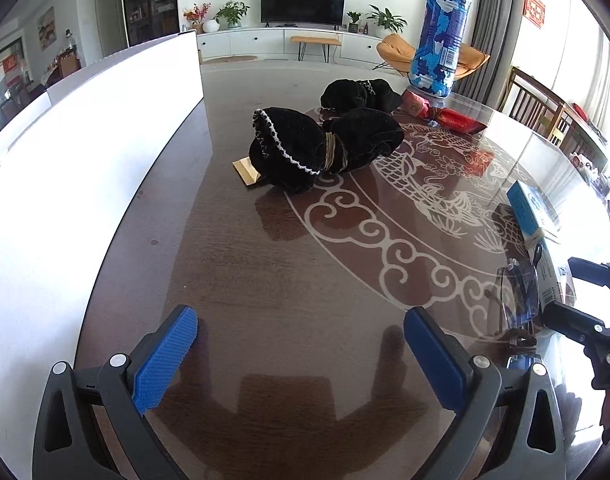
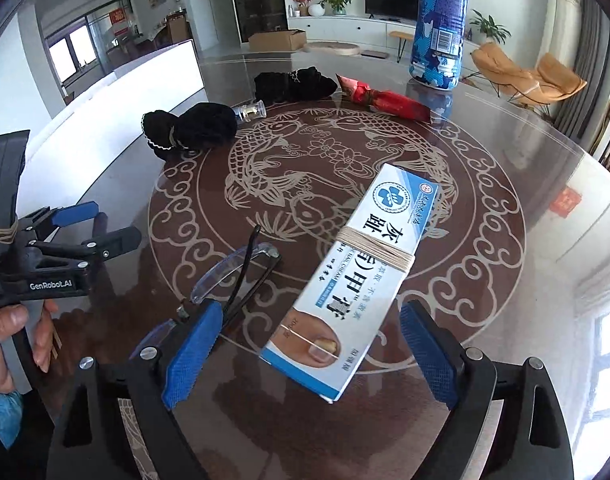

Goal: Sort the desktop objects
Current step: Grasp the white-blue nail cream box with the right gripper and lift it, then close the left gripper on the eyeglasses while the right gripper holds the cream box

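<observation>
- The right gripper (image 2: 305, 354) has its blue-padded tongs spread wide apart, holding nothing. Between them lies the white-and-blue cardboard ointment box bound with a rubber band (image 2: 355, 276), flat on the dark glass-topped round table with the fish motif (image 2: 485, 300).
- The left gripper (image 1: 301, 360) is likewise spread open and empty, hovering over bare tabletop beside the white rectangular bin (image 1: 85, 140).
- The box's long axis runs diagonally: its near end, printed with a toenail picture, points toward the right gripper and slightly left, its far end away and to the right.
- Because the box sits skewed to the tongs, closing now would likely catch it by its corners, so it could twist or skid on the slick glass.
- The clear-lensed, black-armed folded spectacles (image 2: 233, 276) lie just beside the box, touching or nearly touching the right gripper's left finger; a careless close could trap or scrape them.
- Farther back sit two black velvet drawstring pouches (image 1: 325, 144), a red foil sachet (image 2: 385, 100) and a tall blue camouflage-print bottle (image 2: 439, 24).
</observation>
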`<state>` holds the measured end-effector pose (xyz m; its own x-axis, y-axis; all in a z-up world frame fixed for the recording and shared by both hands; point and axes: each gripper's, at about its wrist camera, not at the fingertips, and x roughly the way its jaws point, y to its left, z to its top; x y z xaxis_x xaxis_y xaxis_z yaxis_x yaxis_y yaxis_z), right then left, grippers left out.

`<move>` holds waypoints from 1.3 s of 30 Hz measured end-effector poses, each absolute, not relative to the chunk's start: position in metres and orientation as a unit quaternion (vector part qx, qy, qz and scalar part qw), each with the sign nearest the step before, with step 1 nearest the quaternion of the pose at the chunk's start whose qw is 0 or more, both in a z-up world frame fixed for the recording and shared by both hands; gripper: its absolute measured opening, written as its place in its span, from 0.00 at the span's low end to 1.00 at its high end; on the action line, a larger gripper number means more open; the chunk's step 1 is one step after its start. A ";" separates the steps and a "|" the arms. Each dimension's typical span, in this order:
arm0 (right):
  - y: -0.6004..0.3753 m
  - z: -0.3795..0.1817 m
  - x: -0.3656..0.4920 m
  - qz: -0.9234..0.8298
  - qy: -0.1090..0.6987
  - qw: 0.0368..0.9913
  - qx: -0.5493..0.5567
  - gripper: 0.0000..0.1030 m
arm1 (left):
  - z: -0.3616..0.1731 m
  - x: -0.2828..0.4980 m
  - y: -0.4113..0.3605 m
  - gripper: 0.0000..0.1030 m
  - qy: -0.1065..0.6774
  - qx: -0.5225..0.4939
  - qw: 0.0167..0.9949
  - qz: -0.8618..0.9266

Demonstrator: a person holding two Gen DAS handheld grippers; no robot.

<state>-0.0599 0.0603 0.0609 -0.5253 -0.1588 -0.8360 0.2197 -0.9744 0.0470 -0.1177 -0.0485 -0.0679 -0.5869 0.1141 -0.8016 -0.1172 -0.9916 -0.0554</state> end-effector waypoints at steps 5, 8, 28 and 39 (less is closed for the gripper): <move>0.067 0.051 -0.061 -0.876 0.043 0.088 0.473 0.90 | -0.068 -0.116 -0.049 1.00 0.001 -0.449 0.065 0.891; 0.070 0.048 -0.075 -0.876 0.040 0.071 0.476 1.00 | -0.069 -0.117 -0.046 1.00 0.013 -0.453 0.059 0.890; 0.140 0.057 -0.006 -0.900 0.003 0.012 0.437 0.41 | -0.033 -0.067 -0.033 1.00 -0.017 -0.404 0.177 0.897; 0.134 0.057 0.000 -0.901 0.003 0.002 0.434 0.41 | -0.045 -0.040 0.065 1.00 0.158 -0.384 0.185 0.891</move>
